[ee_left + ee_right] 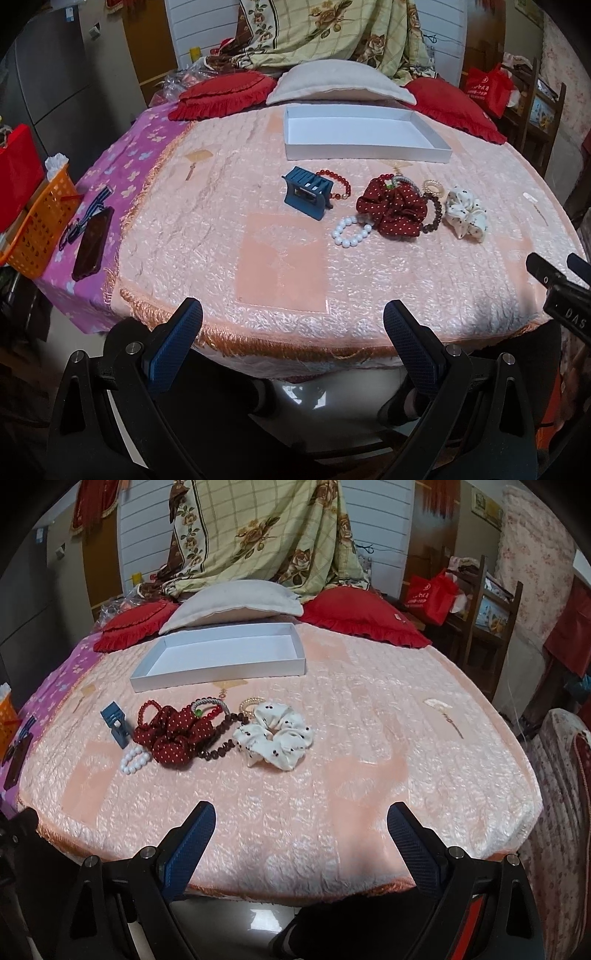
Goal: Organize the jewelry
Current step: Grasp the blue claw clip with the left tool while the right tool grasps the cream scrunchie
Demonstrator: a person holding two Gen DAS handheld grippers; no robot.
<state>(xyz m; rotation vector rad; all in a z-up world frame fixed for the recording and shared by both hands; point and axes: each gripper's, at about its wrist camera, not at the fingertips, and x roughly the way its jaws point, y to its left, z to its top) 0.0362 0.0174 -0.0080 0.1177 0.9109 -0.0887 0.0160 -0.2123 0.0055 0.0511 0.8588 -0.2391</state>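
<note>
A shallow white box (365, 149) (218, 674) lies open on the pink bedspread, with nothing in it. In front of it lie a blue hair claw (308, 192) (116, 722), a red bead bracelet (338, 181) (147, 709), a white pearl bracelet (351, 230) (135, 760), a dark red dotted scrunchie (393, 210) (173, 736), a brown bead bracelet (434, 214) (221, 744), a gold coil tie (434, 186) (249, 703) and a white scrunchie (467, 214) (275, 740). My left gripper (293, 321) and right gripper (301, 818) are open and empty at the bed's near edge, short of the pile.
Red cushions (225, 96) (364, 620) and a grey pillow (340, 83) lie behind the box. A phone (92, 243) lies on the purple sheet at the left, beside an orange basket (40, 225). The right gripper's body (561, 288) shows at the left wrist view's right edge.
</note>
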